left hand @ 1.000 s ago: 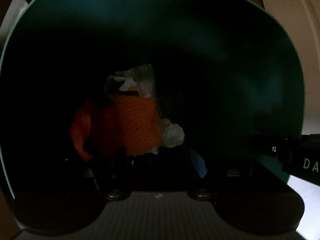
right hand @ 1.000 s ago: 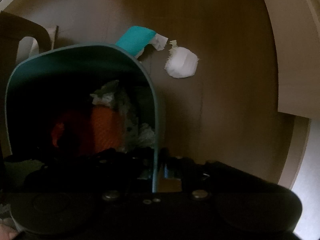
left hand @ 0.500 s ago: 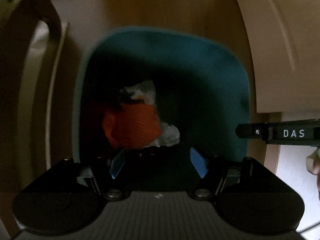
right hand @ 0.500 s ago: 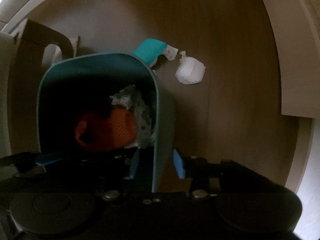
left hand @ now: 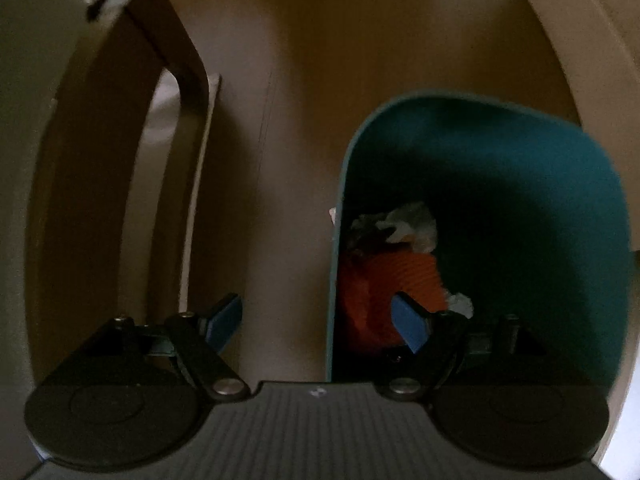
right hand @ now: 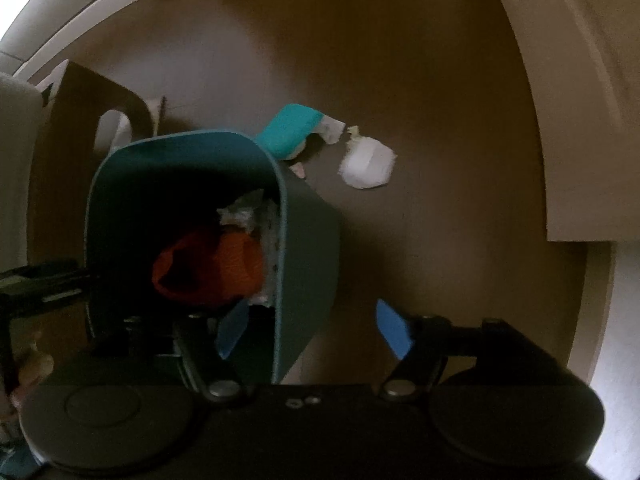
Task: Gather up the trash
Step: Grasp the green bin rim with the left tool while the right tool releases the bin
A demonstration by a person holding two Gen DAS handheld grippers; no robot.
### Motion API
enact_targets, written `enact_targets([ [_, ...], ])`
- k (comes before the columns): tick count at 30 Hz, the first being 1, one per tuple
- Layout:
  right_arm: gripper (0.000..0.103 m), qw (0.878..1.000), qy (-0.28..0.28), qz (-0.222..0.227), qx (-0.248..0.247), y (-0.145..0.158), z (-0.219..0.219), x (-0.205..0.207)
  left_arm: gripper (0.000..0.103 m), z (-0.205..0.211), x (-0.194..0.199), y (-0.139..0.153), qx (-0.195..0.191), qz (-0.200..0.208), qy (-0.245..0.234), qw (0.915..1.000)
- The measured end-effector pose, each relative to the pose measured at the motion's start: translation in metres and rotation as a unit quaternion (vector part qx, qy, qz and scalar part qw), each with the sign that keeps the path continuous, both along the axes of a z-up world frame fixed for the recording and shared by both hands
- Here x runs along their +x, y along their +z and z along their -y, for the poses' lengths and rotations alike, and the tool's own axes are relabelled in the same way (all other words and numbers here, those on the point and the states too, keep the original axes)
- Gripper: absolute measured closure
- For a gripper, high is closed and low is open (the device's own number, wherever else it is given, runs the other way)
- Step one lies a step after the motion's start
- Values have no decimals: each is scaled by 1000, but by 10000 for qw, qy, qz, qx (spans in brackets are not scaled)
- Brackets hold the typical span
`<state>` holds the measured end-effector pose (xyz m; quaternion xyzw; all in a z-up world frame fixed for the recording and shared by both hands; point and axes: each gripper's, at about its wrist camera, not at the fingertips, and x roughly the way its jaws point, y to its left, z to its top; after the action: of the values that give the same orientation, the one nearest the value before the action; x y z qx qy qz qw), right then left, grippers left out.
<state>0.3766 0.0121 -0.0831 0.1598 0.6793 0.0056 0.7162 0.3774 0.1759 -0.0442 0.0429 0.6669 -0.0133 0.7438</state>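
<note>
A teal waste bin point(left hand: 500, 152) point(right hand: 308, 248) stands on the brown floor, holding an orange mesh piece point(left hand: 400, 276) point(right hand: 224, 268) and crumpled white paper point(left hand: 412, 220) point(right hand: 244, 210). My left gripper point(left hand: 318, 322) is open and empty, straddling the bin's left rim. My right gripper point(right hand: 314, 330) is open and empty, straddling the bin's right wall. On the floor beyond the bin lie a teal wrapper point(right hand: 290, 132) and a white crumpled wad point(right hand: 368, 162).
A brown curved furniture leg point(left hand: 120, 160) point(right hand: 100, 96) stands left of the bin. A beige cabinet or wall edge point(right hand: 560, 100) runs along the right. The left gripper's body point(right hand: 36, 280) shows at the left edge of the right wrist view.
The left gripper has pulled up out of the bin and shifted left, open over the rim. The right gripper has let go of the bin's rim, opened wide and risen.
</note>
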Motion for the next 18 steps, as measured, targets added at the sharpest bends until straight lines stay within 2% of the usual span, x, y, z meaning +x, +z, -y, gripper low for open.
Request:
enact_targets([
  [2, 32, 10000, -24, -39, -79, -1, 2, 0, 26, 2, 3, -13, -2, -65, -103, 9999],
  [3, 32, 9999, -22, -46, -103, -2, 3, -1, 31, 5, 5, -18, 49, -97, -173, 9998],
  [4, 32, 9999, -27, -64, -110, -2, 4, -1, 39, 10, 7, -24, 70, -160, -260, 9995],
  [6, 32, 9997, -62, -130, -183, -2, 6, 0, 63, 19, 11, -35, 108, -321, -425, 9985],
  [9, 32, 9992, -109, -230, -309, -1, 10, 1, 85, 28, 13, -42, 140, -381, -636, 9971],
  [10, 32, 9990, -99, -239, -363, 0, 11, 1, 87, 29, 13, -40, 149, -375, -608, 9973],
  [11, 32, 9987, -79, -248, -429, 1, 12, 1, 94, 29, 14, -41, 214, -362, -567, 9975],
  [14, 32, 9982, -56, -247, -540, 3, 18, 4, 98, 21, 17, -39, 41, -413, -340, 9986],
  [18, 34, 9972, 296, -189, -657, -9, 19, 18, 99, 10, 20, -40, -168, -470, 137, 9987],
])
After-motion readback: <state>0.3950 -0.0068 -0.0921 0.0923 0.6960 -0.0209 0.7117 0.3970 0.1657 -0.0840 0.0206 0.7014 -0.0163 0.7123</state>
